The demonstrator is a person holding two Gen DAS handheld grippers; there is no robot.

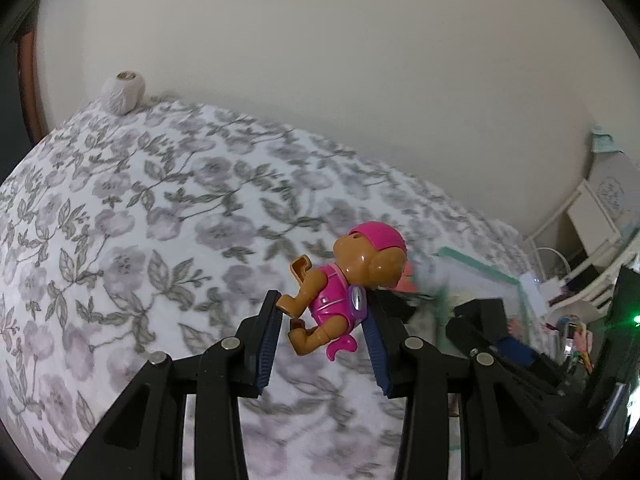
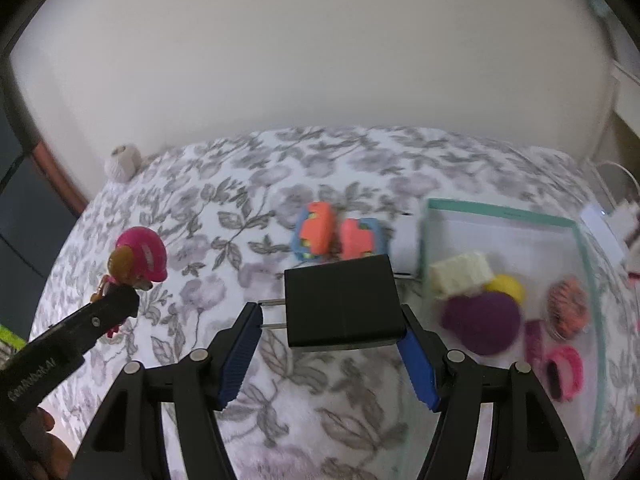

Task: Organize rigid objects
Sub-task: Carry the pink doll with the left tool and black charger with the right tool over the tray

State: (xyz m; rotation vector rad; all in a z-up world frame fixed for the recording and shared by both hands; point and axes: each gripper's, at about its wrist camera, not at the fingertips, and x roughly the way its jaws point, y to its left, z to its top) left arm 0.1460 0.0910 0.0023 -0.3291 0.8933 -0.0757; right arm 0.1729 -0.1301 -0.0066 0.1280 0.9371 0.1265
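Note:
My left gripper [image 1: 324,312] is shut on a brown toy pup in a pink suit and helmet [image 1: 344,284], held above the floral bedspread [image 1: 160,208]. The pup [image 2: 138,258] and the left gripper's finger [image 2: 96,324] also show at the left of the right wrist view. My right gripper [image 2: 332,320] is shut on a black plug adapter [image 2: 342,306] with its two prongs pointing left. A glass box with a teal rim [image 2: 500,212] lies at the right. It holds a cream block [image 2: 460,270], a purple ball [image 2: 482,322], a yellow ball [image 2: 506,286] and pink and orange toys.
Two orange and blue toy pieces [image 2: 334,234] lie on the bedspread beyond the adapter. A white ball of twine [image 2: 122,162] sits at the far left by the wall; it also shows in the left wrist view [image 1: 122,92]. White furniture and cables [image 1: 580,240] stand at the right.

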